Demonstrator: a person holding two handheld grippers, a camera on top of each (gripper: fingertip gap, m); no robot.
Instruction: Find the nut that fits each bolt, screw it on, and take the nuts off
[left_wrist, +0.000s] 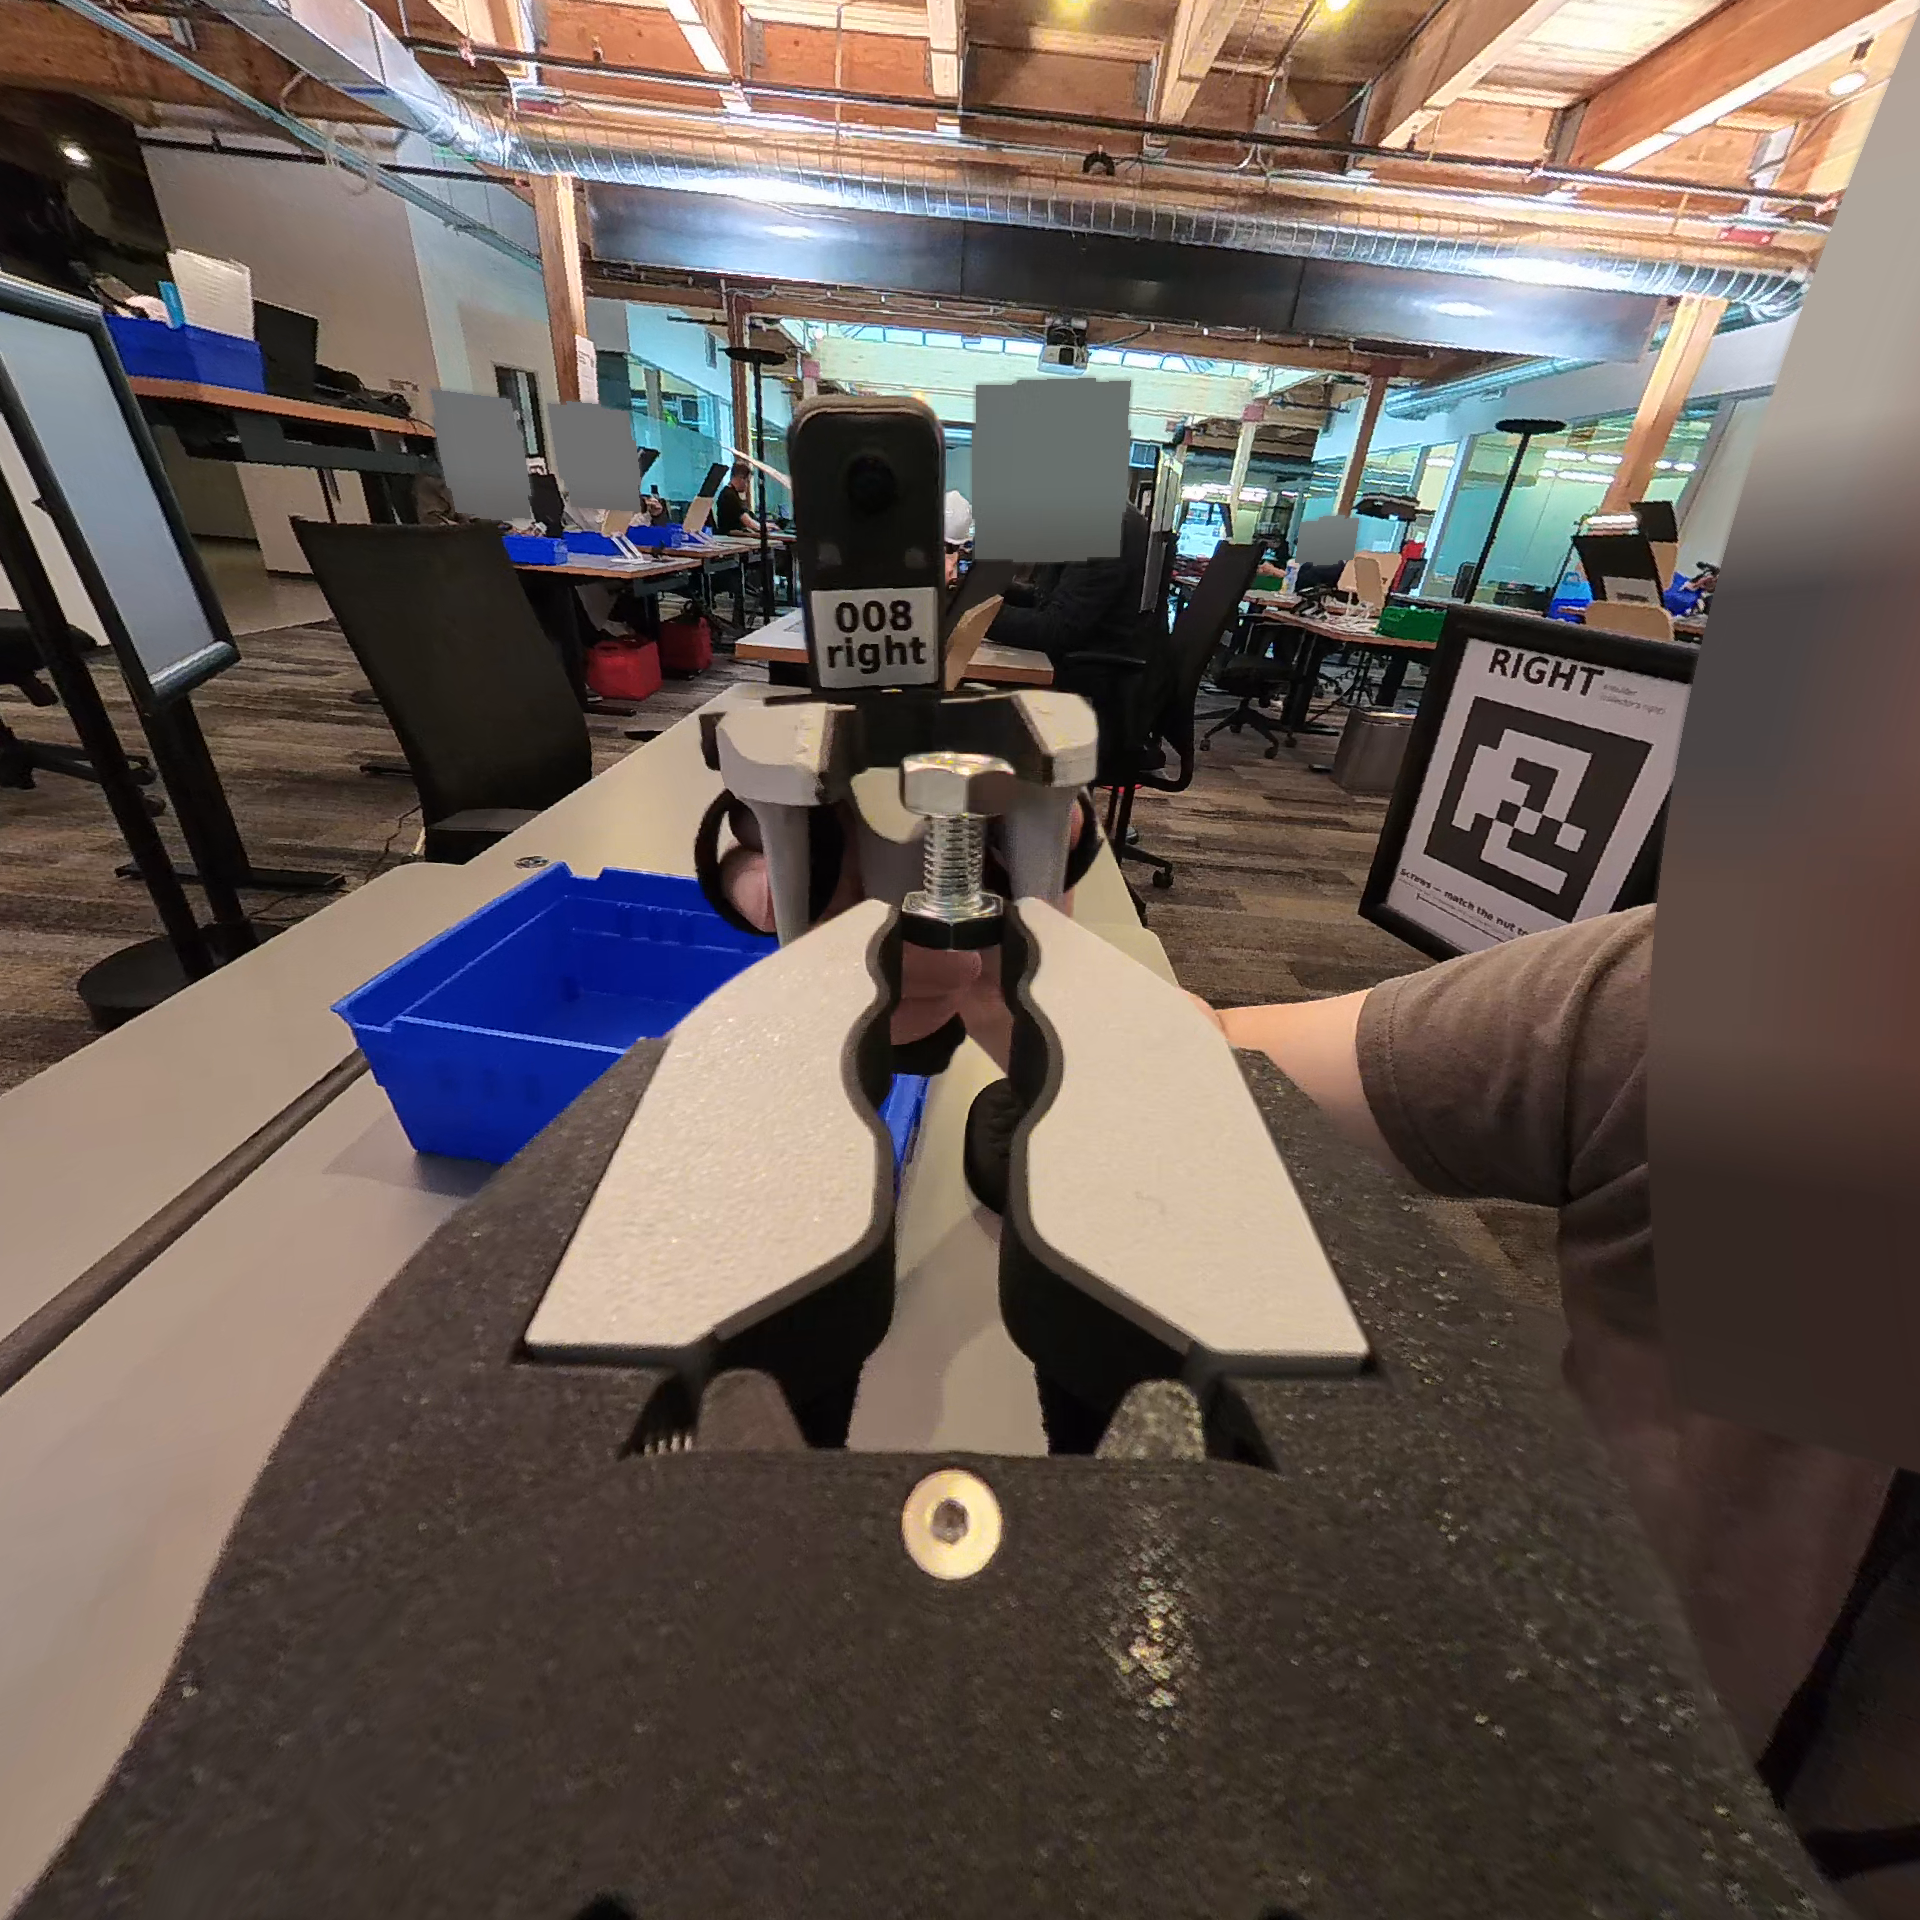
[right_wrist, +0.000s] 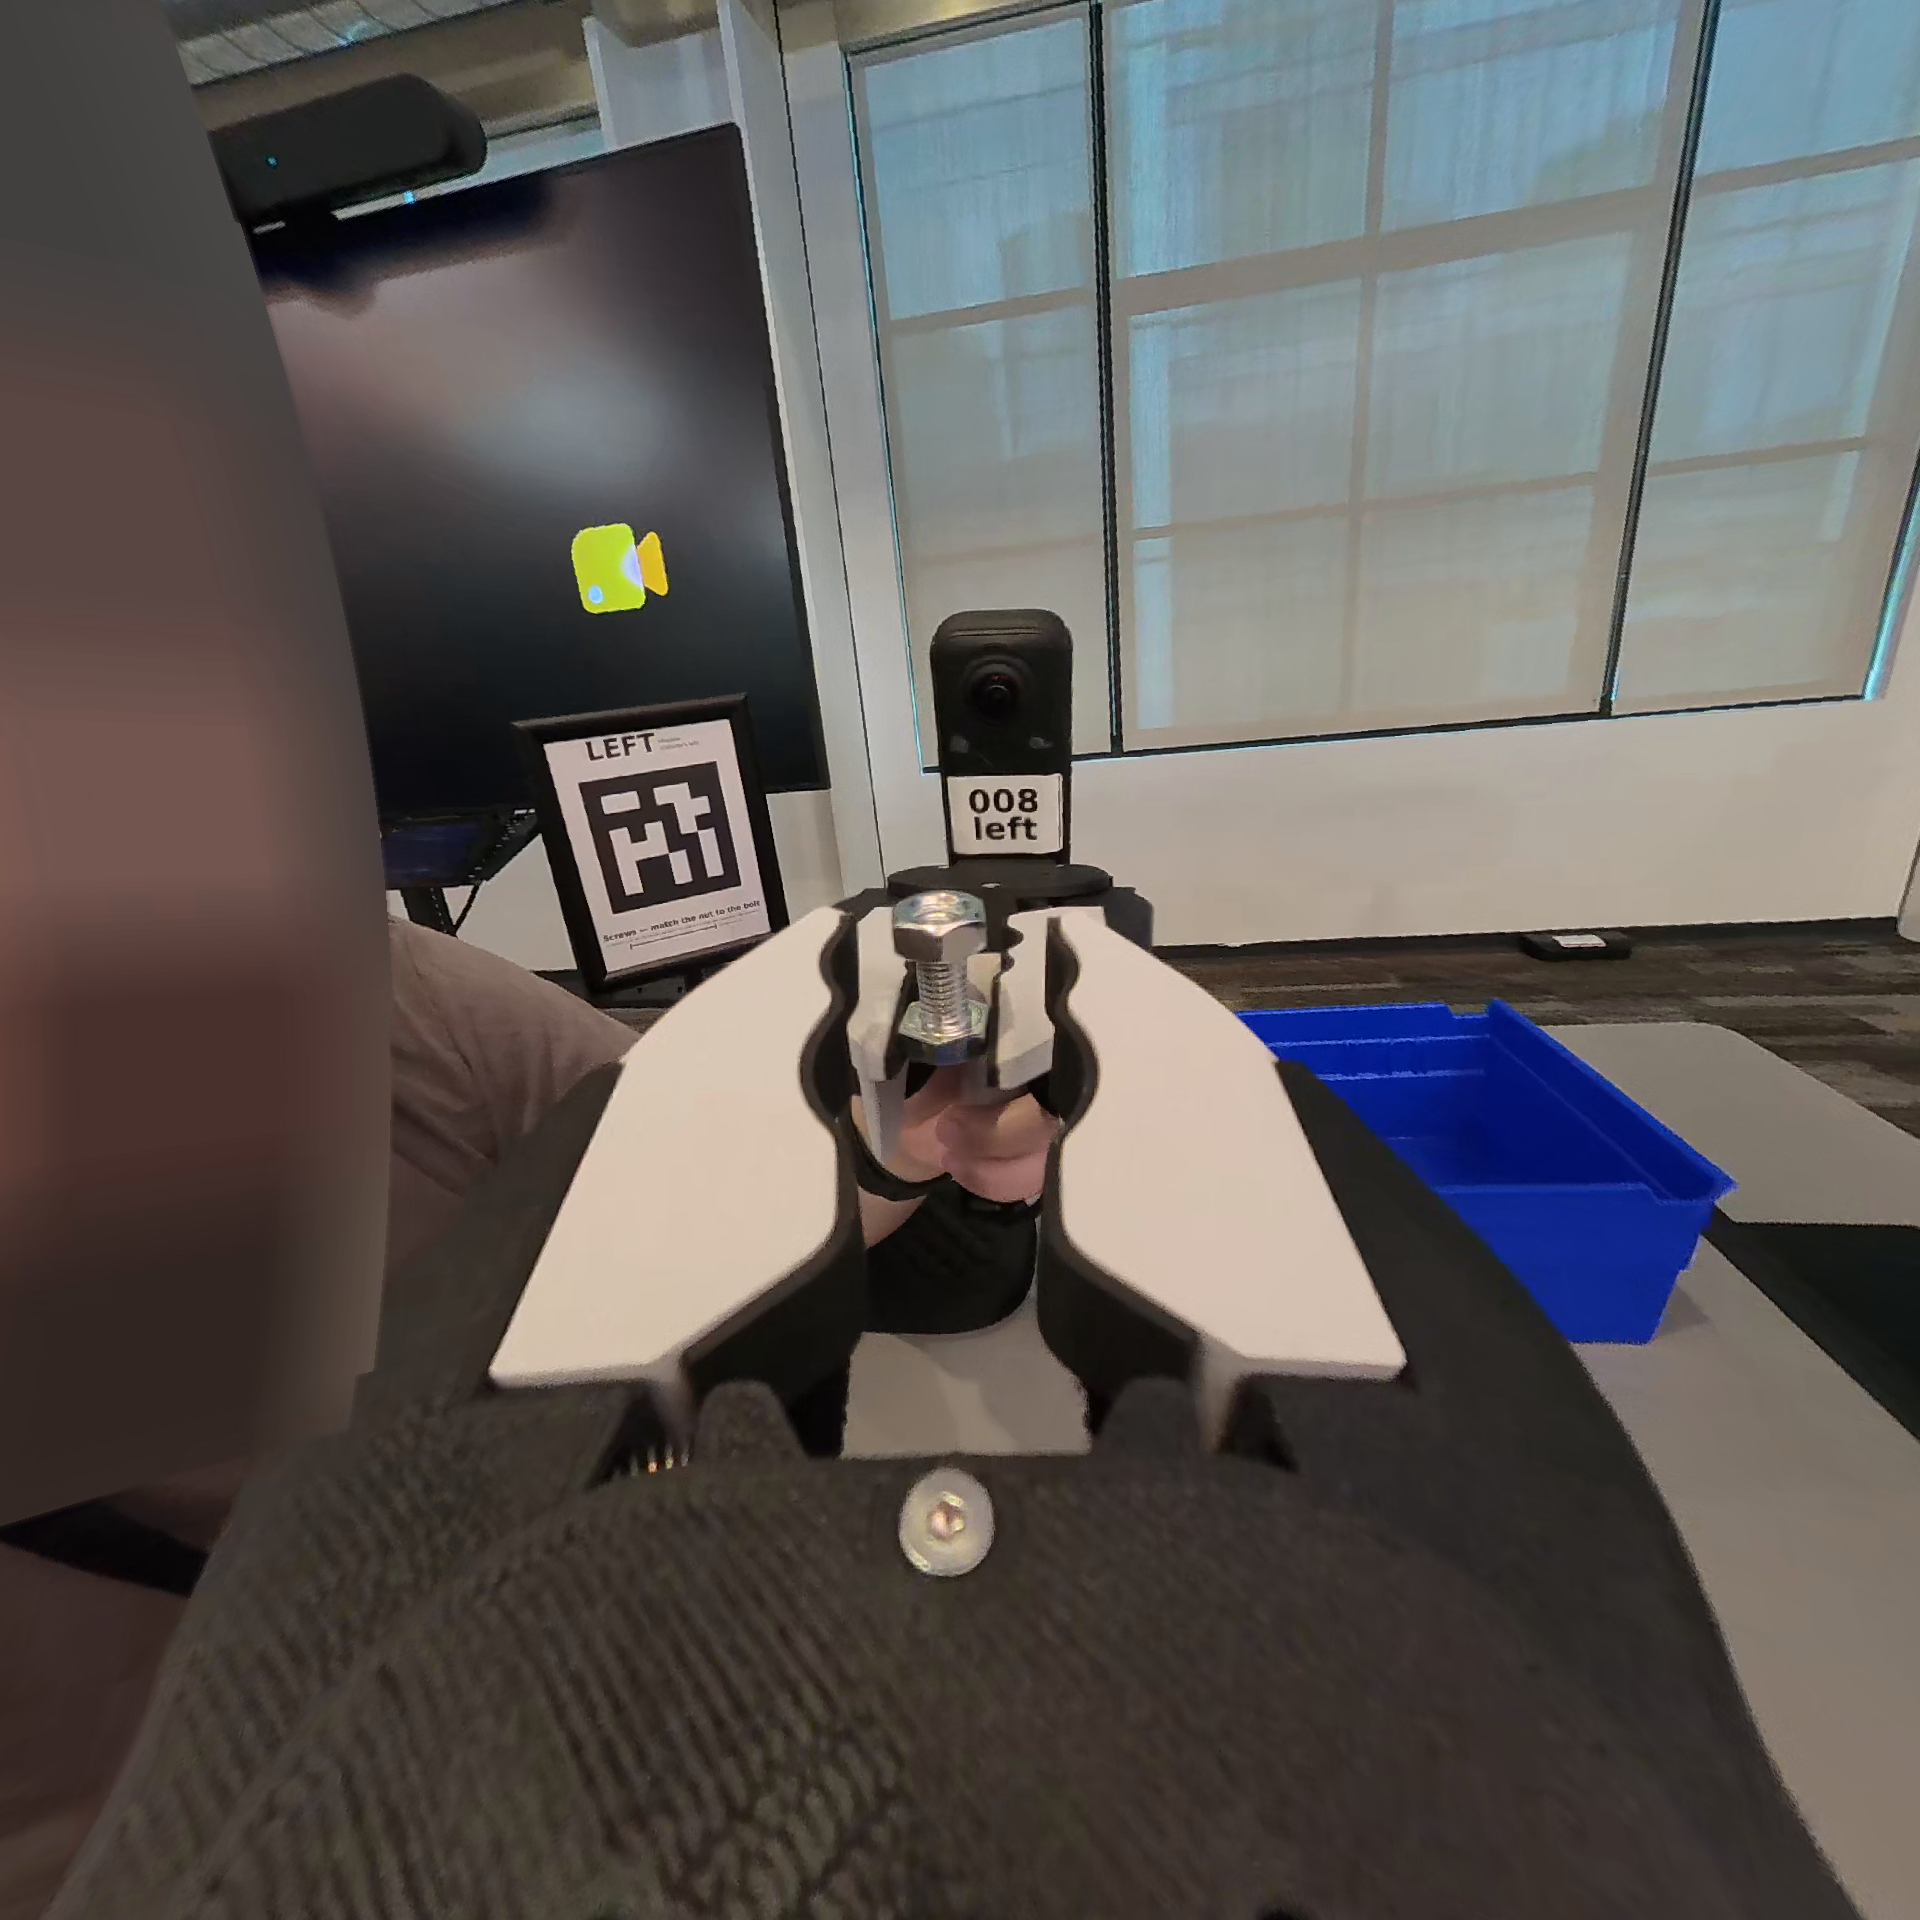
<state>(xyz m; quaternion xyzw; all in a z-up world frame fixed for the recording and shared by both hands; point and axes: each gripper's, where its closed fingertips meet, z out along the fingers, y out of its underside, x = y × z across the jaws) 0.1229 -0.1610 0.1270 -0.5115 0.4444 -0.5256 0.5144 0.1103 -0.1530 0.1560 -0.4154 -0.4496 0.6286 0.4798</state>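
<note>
A silver bolt stands upright between my two grippers, above the grey table, with its hex head up. My left gripper is shut on a nut threaded onto the lower end of the bolt. My right gripper faces it and is shut on the bolt's head. In the right wrist view my right gripper pinches the head. Just below, my left gripper grips the nut. A stretch of bare thread shows between the head and the nut.
An open blue bin sits on the table beside the grippers; it also shows in the right wrist view. Framed marker signs stand at the two table ends. A person's sleeved arm is close by. Only a small space, under 4 cm, lies between the two pairs of fingers.
</note>
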